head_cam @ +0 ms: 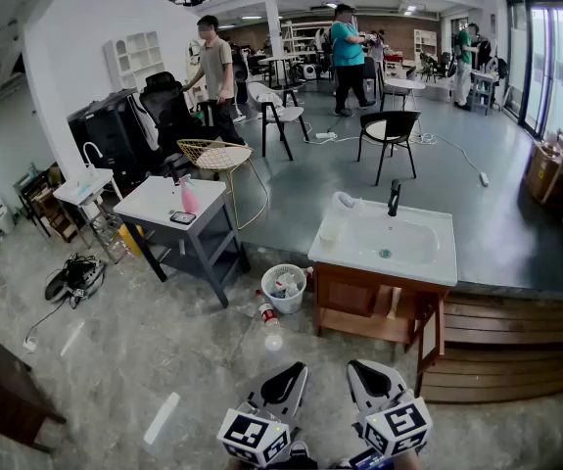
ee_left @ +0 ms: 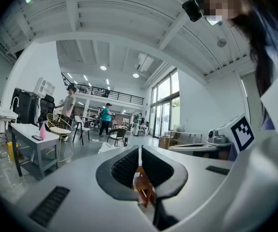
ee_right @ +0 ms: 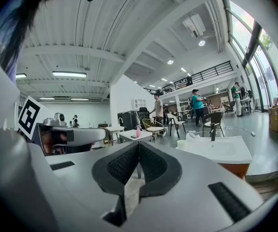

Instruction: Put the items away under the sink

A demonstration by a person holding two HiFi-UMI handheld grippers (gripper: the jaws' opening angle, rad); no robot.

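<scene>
We are holding the left tool (head_cam: 283, 388) and right tool (head_cam: 367, 380) closed on nothing, both cut off at 6 o'clock. A bottle (head_cam: 268, 313) is lying on the floor (head_cam: 164, 341) at 8 o'clock from the sink (head_cam: 438, 262), its label too small to read.

Bright, even daylight from tall windows (head_cam: 555, 67) at 2 o'clock; ceiling strip lights (ee_right: 70, 74) on. Soft shadows, mild sheen on floor (head_cam: 496, 223). Heavy fisheye bending, black corners in both gripper views.

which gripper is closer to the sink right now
Right. In the head view the right gripper is almost straight in front of the sink; the left gripper is further left, lined up with the waste bin instead.
</scene>
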